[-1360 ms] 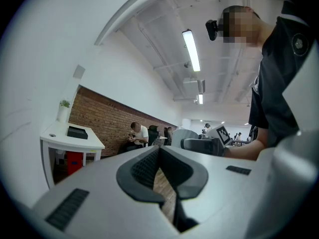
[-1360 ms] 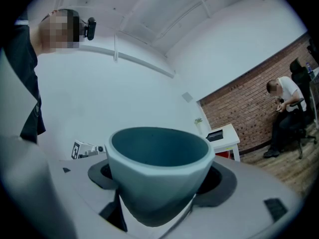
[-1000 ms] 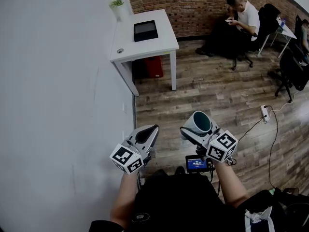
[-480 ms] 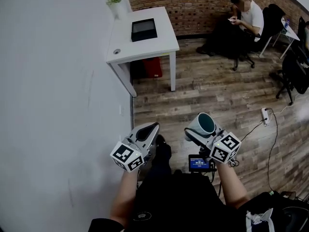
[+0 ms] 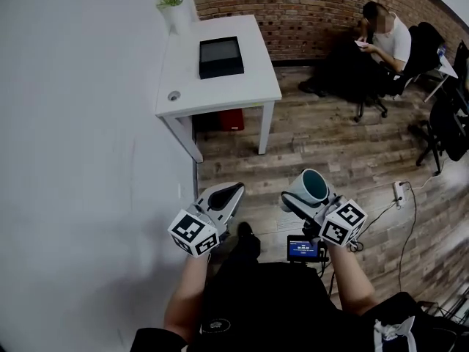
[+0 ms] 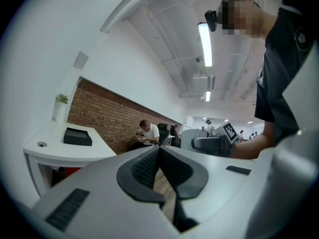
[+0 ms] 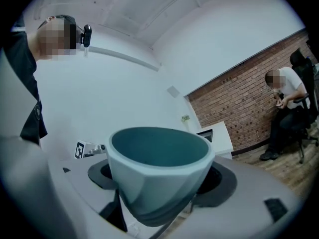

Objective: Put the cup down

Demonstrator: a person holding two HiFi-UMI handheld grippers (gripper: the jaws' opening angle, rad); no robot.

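While the head view looks steeply down, both grippers sit out in front of the person's dark shirt, above a wood floor. Left gripper (image 5: 233, 191): jaws pressed together, nothing in them. Right gripper (image 5: 299, 196) is clamped on the cup (image 5: 309, 185) — pale outside, teal inside, tipped so its mouth faces up and away. It is held in the air, well apart from the table (image 5: 242, 94). That white table stands ahead against the wall, with a black box (image 5: 221, 57) on it, a small plant (image 5: 170, 1) at its far corner and a red bin (image 5: 231, 119) beneath. Off to the right, a seated person (image 5: 387, 37) by the brick wall, and a power strip (image 5: 400, 191) on the floor.

Over to the left gripper view: the two dark pads meet at the tip, and only a thin slit further back shows floor. Table, box and plant sit at left, and the other gripper shows at right.

Right gripper view: the cup fills the middle, gripped between the two jaws on its lower body — rim up, teal inside facing the camera. A corner of the table peeks out behind it.
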